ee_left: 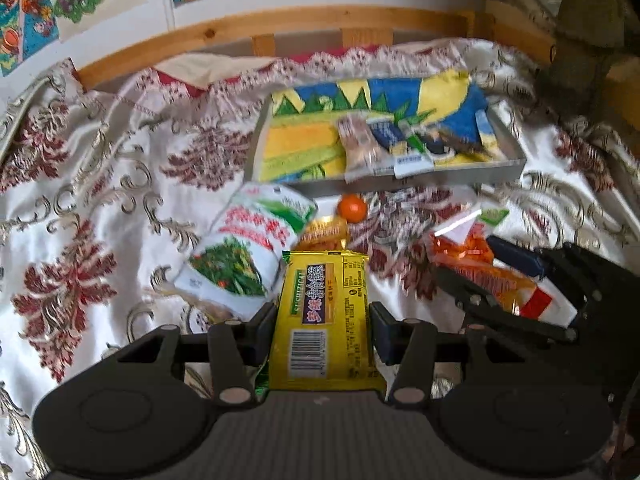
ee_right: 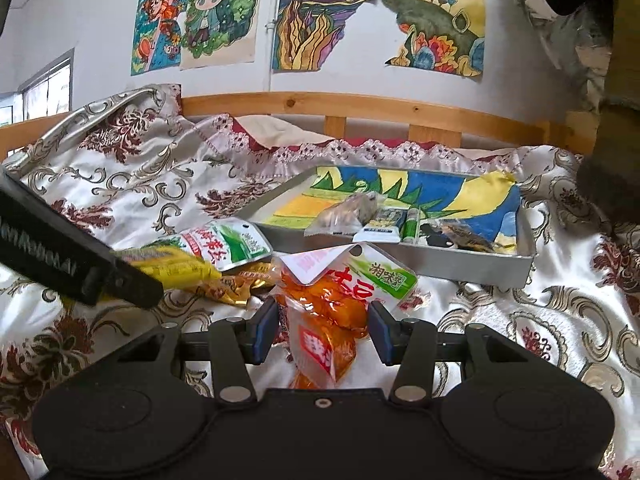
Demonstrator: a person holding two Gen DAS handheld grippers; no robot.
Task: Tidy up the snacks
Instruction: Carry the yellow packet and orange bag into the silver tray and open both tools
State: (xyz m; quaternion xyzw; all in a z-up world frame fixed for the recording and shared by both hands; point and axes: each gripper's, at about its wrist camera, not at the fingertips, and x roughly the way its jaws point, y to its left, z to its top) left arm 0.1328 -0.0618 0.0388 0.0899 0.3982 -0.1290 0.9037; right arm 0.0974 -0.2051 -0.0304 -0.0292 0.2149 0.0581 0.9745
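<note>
yellow packet (ee_left: 324,320) sits clamped in left gripper (ee_left: 323,330); orange packet (ee_right: 324,320) between right gripper's (ee_right: 323,330) wide jaws.

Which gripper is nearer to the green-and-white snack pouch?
Left. The left gripper, straddling the yellow packet, sits right beside the green-and-white pouch. The right gripper straddles the orange packet, farther away.

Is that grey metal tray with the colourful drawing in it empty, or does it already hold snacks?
Partly filled. The grey metal tray holds a few small packets near its front wall; much of the drawing lining it remains uncovered.
</note>
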